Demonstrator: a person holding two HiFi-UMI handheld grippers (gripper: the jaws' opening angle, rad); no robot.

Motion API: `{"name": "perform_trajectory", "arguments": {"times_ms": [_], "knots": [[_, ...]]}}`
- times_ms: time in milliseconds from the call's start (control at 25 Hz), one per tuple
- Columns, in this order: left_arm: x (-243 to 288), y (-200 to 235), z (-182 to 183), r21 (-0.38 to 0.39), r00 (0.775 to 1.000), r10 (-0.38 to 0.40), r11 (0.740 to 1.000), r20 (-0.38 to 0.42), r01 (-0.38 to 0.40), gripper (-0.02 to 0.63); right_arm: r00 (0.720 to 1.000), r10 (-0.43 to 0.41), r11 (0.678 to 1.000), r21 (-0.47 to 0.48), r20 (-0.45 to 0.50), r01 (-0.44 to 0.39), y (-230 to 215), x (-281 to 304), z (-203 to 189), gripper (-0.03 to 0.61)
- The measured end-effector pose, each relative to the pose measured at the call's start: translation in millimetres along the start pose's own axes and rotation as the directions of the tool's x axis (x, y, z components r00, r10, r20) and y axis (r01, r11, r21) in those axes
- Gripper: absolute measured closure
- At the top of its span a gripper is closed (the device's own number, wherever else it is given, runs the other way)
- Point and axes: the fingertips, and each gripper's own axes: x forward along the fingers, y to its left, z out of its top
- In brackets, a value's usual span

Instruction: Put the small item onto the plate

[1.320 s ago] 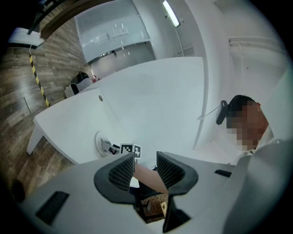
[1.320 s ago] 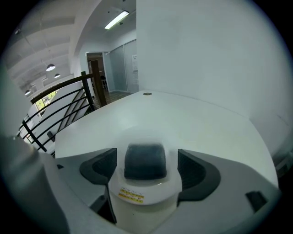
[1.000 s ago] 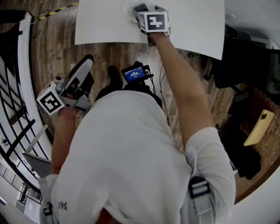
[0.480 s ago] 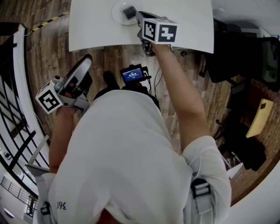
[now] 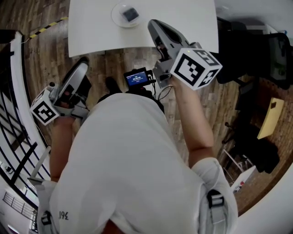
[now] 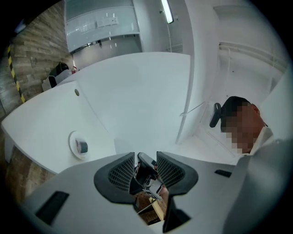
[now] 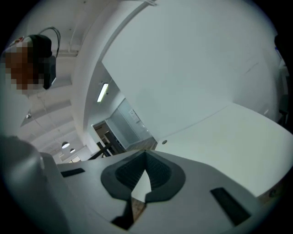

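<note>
Seemingly nothing is remaining to do: the small item [image 5: 130,13] is lying on the plate [image 5: 114,16] on the bench [image 5: 183,23]. Well clear of the plate, the right gripper [image 5: 154,23] is hovering with jaws together, empty. The left gripper [image 5: 84,62] is clamping a dark object [image 6: 145,168].

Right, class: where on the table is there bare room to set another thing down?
The table is bare right of the plate, out to its right edge, and in a narrower strip left of the plate. Crowded spot: the plate holds the item. The shut right gripper hangs above the near edge, just right of the plate.
</note>
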Motion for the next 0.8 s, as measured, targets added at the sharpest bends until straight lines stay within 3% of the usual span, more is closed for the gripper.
{"name": "perform_trajectory", "arguments": {"times_ms": [160,520,800], "knots": [[4,-12,1,0.007,0.999,-0.036,0.999,-0.003,0.036,0.460,0.997,0.040,0.998,0.054,0.064,-0.044,24,-24,19,0.577],[6,-47,5,0.049,0.989,-0.149,0.988,0.009,0.149,0.460,0.973,0.149,0.984,0.067,0.176,-0.162,80,-54,48,0.577],[-1,-55,4,0.060,0.985,-0.174,0.983,0.016,0.173,0.460,0.967,0.157,0.982,0.074,0.203,-0.175,87,-65,53,0.577]]}}
